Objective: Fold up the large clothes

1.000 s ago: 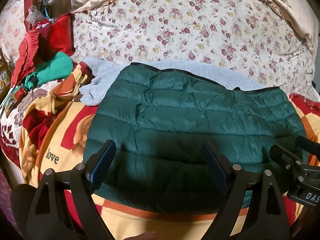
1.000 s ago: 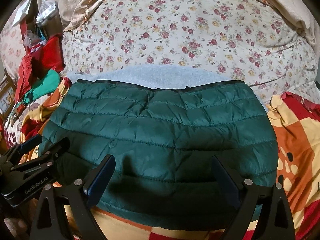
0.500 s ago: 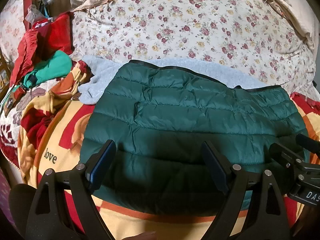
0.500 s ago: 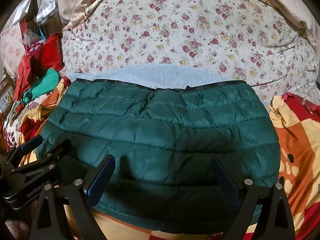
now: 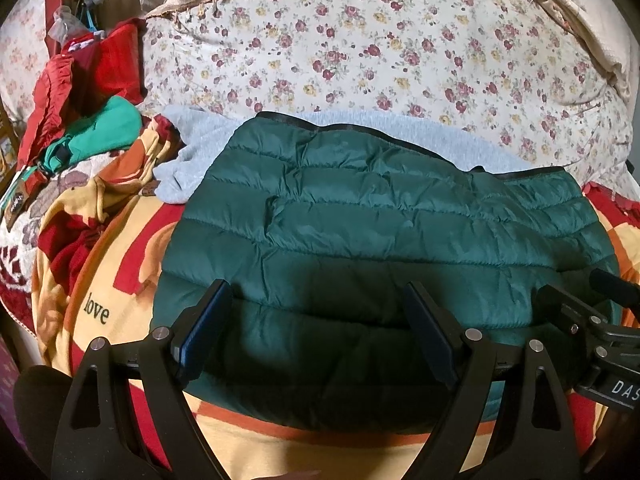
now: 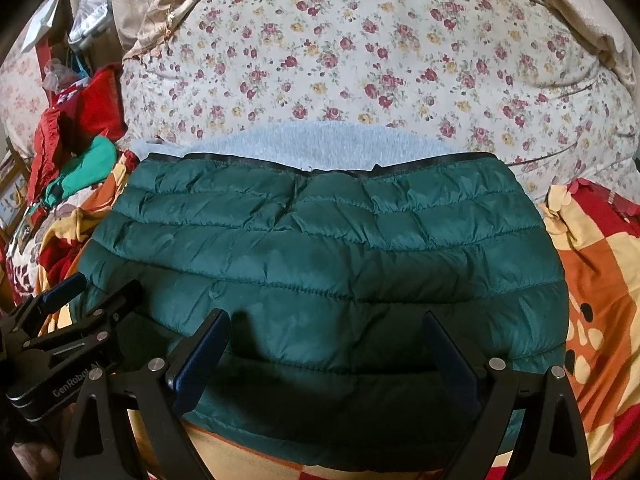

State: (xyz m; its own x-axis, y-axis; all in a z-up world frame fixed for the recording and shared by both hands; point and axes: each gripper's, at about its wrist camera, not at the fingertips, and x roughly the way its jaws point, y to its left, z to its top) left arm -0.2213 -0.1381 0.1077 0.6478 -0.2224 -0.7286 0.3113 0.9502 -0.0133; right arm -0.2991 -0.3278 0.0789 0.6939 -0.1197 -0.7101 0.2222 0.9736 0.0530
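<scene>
The green jacket point(image 6: 320, 260) lies folded into a compact block mid-bed on the blanket point(image 5: 120, 280), grey fleece point(image 6: 312, 144) at its 12 o'clock, while left claw point(image 5: 316, 328) and right claw point(image 6: 324, 356) gape empty above its near edge, so folding looks nearly done.

Left gripper point(image 5: 318, 300): black angular frame, triangular cut-outs, silver round screws at finger pivots; dark blue pads point(image 5: 206, 322) fitted on inner finger faces. Right gripper point(image 6: 326, 330): same black build, same silver screws and blue pads. White lettering "GenRobot.AI" printed on left body, seen at 8 o'clock of right view; "DAS" at 4 o'clock of left view.
</scene>
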